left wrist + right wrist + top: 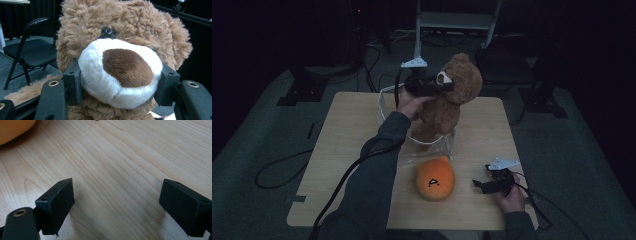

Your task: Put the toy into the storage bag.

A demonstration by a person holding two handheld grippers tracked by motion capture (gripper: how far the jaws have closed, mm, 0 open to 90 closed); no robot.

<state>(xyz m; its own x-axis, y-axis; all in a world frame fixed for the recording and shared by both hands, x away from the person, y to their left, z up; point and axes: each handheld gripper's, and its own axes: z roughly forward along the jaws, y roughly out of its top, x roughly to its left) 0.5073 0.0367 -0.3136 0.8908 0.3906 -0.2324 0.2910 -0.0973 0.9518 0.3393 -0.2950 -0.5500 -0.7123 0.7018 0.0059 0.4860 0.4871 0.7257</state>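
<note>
Left gripper point(443, 86) jaws pinch the teddy bear's muzzle point(120, 75); right gripper point(117, 207), at five o'clock on the tabletop point(352, 130), has jaws spread.

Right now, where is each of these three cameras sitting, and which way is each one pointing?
High view: above the person's side, looking forward and down on the wooden table; both sleeved forearms and hands enter from below.
Left gripper view: rides the left tongs, facing the teddy bear; its black jaws clamp the bear's white muzzle.
Right gripper view: rides the right tongs, aimed low across the tabletop; its open jaws frame bare wood, the orange plush at the corner.
Shared: the high view and left gripper view both show the bear gripped by its muzzle.
</note>
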